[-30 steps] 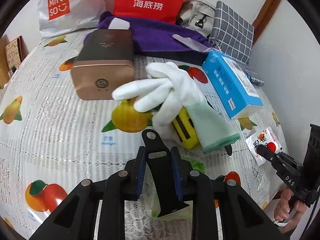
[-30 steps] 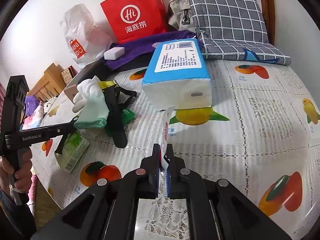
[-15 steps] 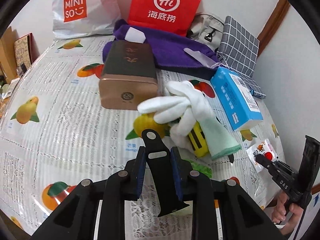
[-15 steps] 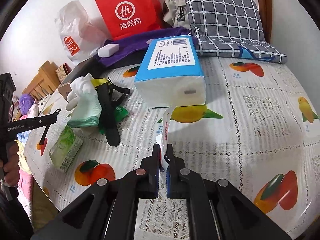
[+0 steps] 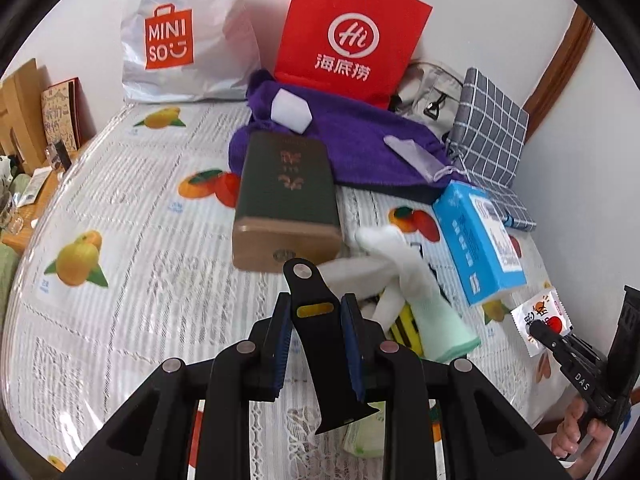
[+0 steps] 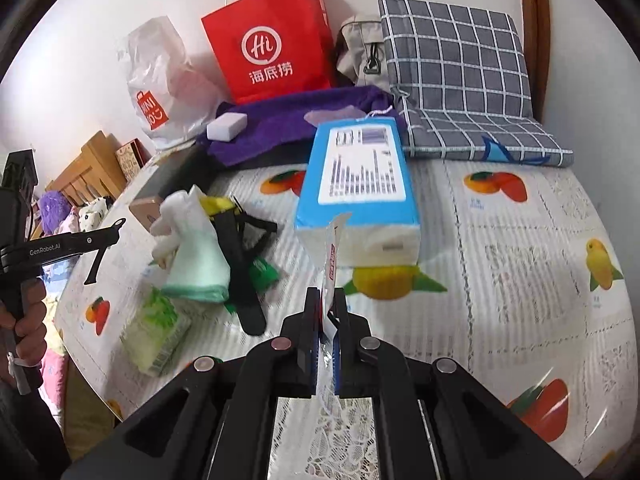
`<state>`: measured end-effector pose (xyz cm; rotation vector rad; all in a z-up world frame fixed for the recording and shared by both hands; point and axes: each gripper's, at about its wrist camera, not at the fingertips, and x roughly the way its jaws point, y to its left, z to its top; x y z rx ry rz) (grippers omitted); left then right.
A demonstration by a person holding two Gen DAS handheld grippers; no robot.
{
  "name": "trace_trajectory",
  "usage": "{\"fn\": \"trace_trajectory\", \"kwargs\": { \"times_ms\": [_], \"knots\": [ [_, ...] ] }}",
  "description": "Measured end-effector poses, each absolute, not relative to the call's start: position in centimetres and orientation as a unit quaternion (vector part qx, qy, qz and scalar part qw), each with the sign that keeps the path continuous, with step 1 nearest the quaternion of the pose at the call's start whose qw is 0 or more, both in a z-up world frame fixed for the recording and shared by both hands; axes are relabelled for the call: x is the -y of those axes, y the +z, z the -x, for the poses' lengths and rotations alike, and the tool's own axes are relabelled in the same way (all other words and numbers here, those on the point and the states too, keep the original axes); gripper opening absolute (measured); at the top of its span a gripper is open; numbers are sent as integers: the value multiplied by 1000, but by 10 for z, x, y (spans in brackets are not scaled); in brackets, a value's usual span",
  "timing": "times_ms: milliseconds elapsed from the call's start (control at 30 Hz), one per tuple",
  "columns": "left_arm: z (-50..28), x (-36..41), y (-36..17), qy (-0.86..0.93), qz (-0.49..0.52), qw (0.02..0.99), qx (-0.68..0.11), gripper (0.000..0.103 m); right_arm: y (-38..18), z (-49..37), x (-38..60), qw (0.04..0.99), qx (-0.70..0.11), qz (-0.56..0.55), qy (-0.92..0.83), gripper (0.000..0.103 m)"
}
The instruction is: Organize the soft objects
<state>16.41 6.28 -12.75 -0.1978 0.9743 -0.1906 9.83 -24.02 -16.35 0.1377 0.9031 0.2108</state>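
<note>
Both grippers are rising off the table versus a second ago: the left wrist view is now taking in more of the bags at the back, and the gold-and-green box [image 5: 286,204] is sitting closer to the fingers. Left to right: left gripper [image 5: 318,320] is clamping a black strap [image 5: 320,344], which is sticking up between the blue pads and hanging below them. White glove [image 5: 394,264] with its mint cuff is lying just right of the box, draped over a yellow-black item [image 5: 406,326]. Green wipes pack [image 6: 156,326] is lying near the table edge below the glove. Blue tissue pack [image 6: 358,184] is resting on the fruit-print tablecloth [image 6: 520,260], mid-table. Right gripper [image 6: 328,316] is pinching a small red-and-white sachet [image 6: 332,248], held upright off the cloth in front of the tissue pack. Purple towel [image 5: 360,140], red paper bag [image 5: 348,32] and grey checked cushion [image 6: 456,72] are sitting along the back.
</note>
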Motion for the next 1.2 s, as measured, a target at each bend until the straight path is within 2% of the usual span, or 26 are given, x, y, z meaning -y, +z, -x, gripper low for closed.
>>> {"fn": "trace_trajectory", "kwargs": {
  "times_ms": [567, 1200],
  "knots": [
    [-207, -60, -94, -86, 90, 886, -447, 24, -114, -142, 244, 908, -402, -60, 103, 5],
    [-274, -44, -86, -88, 73, 888, -446, 24, -99, -233, 233, 911, -390, -65, 120, 6]
  ]
}}
